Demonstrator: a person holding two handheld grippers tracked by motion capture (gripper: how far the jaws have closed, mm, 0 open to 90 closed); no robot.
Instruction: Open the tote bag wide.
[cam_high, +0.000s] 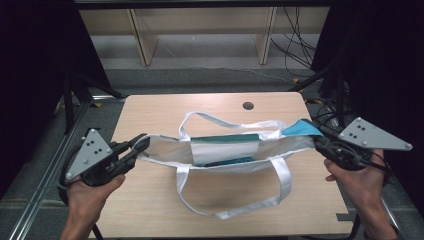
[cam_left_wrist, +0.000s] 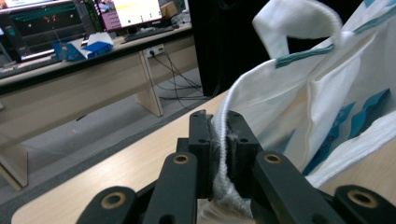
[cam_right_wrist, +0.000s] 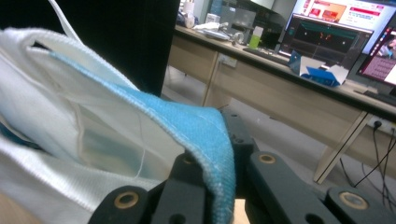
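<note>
On the left, the left gripper (cam_high: 141, 145) is pinched tight on the white edge of the cloth bag (cam_high: 225, 147), and you can see the cloth squeezed between its jaws in the left gripper view. The bag is in the middle of the wooden table (cam_high: 150, 107), pulled wide and flat, with its handles loose. On the right, the right gripper (cam_high: 311, 134) is pinched on the bag's blue corner, so I think the stretching is done and what comes after is unclear.
</note>
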